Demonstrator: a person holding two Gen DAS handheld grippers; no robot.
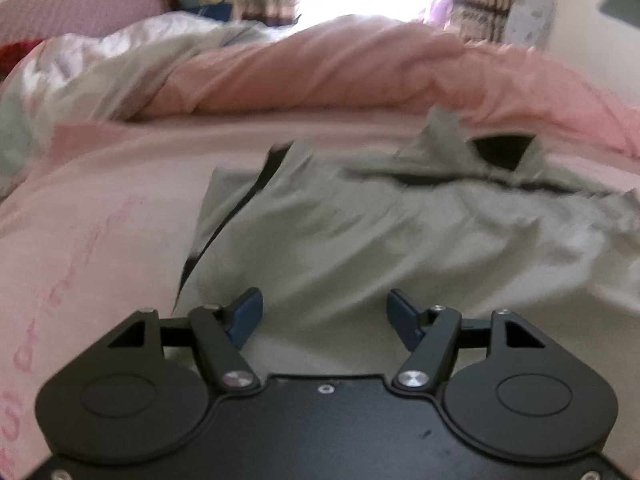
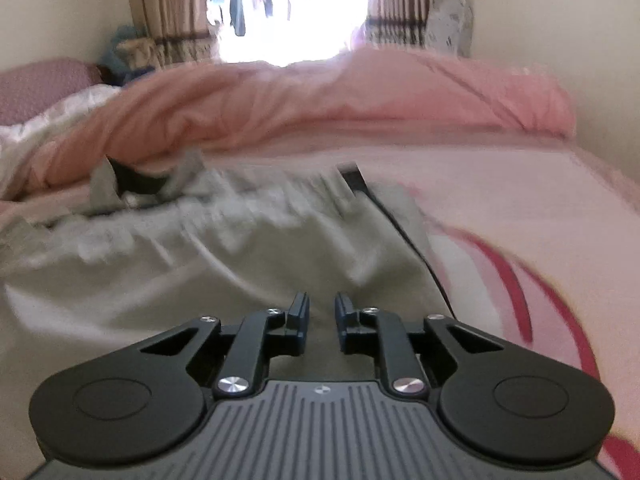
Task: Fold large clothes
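Note:
A large pale grey-green garment point(image 1: 360, 240) with a dark lining lies spread and wrinkled on a pink bed sheet point(image 1: 100, 220). Its collar point(image 1: 500, 152) stands up at the far side. My left gripper point(image 1: 324, 304) is open, low over the garment's near left part, with nothing between its blue fingers. In the right wrist view the same garment point(image 2: 200, 264) fills the left and middle, its dark-trimmed edge point(image 2: 404, 236) running along the right. My right gripper point(image 2: 322, 308) is open with a narrow gap, low over the garment's near right part, empty.
A bunched pink duvet point(image 1: 360, 72) lies across the far side of the bed, with a white-grey cover point(image 1: 100, 64) and a purple pillow point(image 1: 76, 8) at far left. Curtains and a bright window point(image 2: 288, 12) are behind. The sheet has a red printed pattern point(image 2: 516, 292) at right.

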